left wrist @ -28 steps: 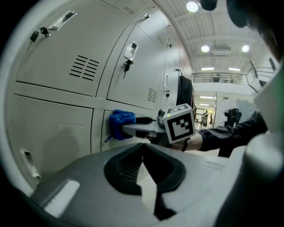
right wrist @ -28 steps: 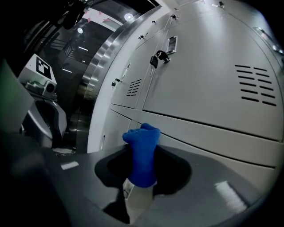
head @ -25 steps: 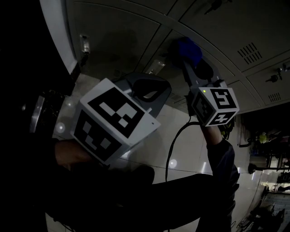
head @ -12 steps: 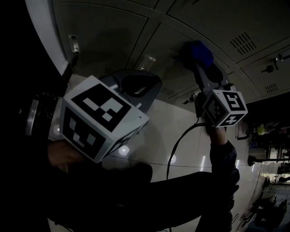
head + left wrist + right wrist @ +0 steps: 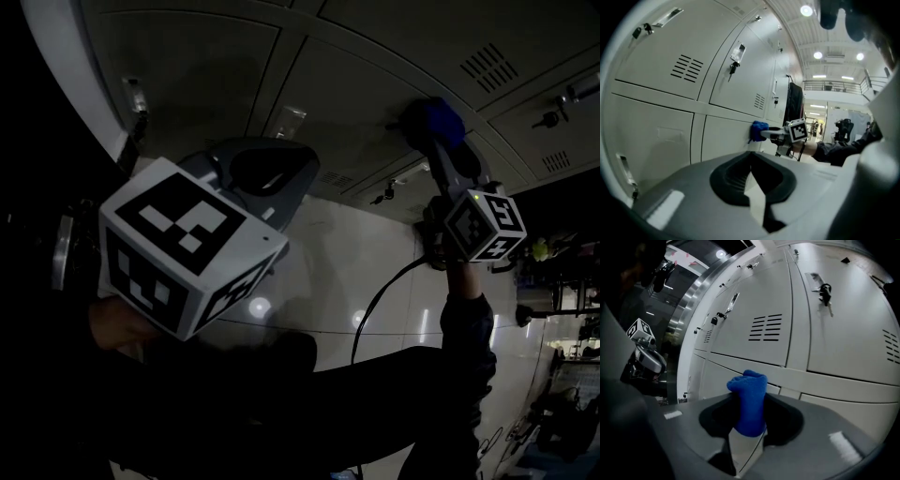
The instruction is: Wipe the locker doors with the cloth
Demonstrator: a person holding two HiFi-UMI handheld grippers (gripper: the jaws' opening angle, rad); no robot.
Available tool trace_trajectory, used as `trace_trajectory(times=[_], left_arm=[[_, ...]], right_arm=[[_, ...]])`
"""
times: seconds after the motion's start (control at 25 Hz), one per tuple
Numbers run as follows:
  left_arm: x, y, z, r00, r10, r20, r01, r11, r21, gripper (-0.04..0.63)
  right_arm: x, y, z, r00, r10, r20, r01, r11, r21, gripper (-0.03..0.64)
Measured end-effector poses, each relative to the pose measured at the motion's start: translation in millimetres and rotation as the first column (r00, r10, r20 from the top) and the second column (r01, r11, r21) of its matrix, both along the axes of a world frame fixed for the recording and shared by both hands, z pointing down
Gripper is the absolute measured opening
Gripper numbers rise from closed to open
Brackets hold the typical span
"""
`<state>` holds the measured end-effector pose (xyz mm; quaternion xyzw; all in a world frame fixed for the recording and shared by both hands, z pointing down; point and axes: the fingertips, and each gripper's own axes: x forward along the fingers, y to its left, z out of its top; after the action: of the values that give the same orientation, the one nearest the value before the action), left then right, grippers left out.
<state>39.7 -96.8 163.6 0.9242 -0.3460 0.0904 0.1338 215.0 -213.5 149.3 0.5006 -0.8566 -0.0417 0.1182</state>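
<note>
head view: the right gripper [image 5: 439, 148] reaches out to the locker doors [image 5: 337, 84] and presses the blue cloth [image 5: 435, 120] against a panel close to the edge where two doors meet. i judge it is held flat-on so the wad rubs the metal. the left gripper [image 5: 267, 171] hangs back near the body, well apart from the doors, idle. compared with a second ago, the cloth and right gripper sit farther right along the doors, and the left one's marker cube has drifted left.

left gripper view: its tongs are together with nothing between them. the cloth shows far off, touching a lower door just under its top edge.

right gripper view: the tongs are clamped on the cloth's lower part, its bunched top pointing at the doors.
</note>
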Motion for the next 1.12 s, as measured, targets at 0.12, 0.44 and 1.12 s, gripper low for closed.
trace_trajectory(times=[0.12, 0.44, 1.12], left_arm=[[3, 1, -1, 1.0, 0.004, 0.002, -0.004, 1.0, 0.008, -0.02], [-1, 2, 8, 1.0, 0.004, 0.016, -0.004, 1.0, -0.027, -0.02], [-19, 5, 15, 1.0, 0.006, 0.016, -0.005, 0.999, -0.04, -0.02]], right_arm=[[19, 1, 0, 1.0, 0.027, 0.007, -0.026, 1.0, -0.006, 0.141], [51, 1, -1, 0.997, 0.076, -0.012, -0.076, 0.997, -0.014, 0.14], [-139, 34, 14, 0.967, -0.253, 0.012, 0.253, 0.967, 0.031, 0.126]])
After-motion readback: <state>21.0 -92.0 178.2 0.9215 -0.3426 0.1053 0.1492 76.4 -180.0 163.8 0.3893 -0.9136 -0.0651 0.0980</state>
